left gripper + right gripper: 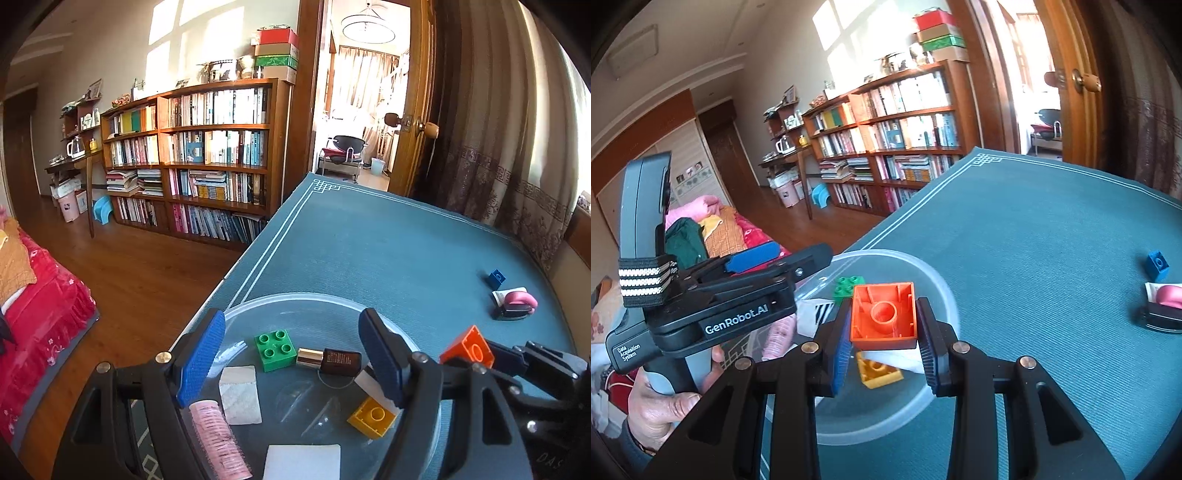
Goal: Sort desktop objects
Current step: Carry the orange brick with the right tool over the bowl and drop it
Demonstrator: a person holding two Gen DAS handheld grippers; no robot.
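A: Right tool (882, 343) status?
B: Clamped on the orange brick (883, 315), held above the clear tray (938, 288).
A: Left tool (291, 354)?
B: Fingers apart over the tray. Blue brick (495, 278) on the surface (369, 240) at 2 o'clock.

Against the far wall, a wooden bookcase (192, 162) crammed with books, with stacked red, tan and green boxes (277, 51) on top. Left of it, a small side table (74, 166) carrying a glass kettle (75, 147), with a pink bin (69, 207) and a blue stool (101, 209) on the wood floor beneath. At the left edge, a red bedspread (40, 314); to the right, an open wooden door (413, 110) and patterned curtains (498, 147).
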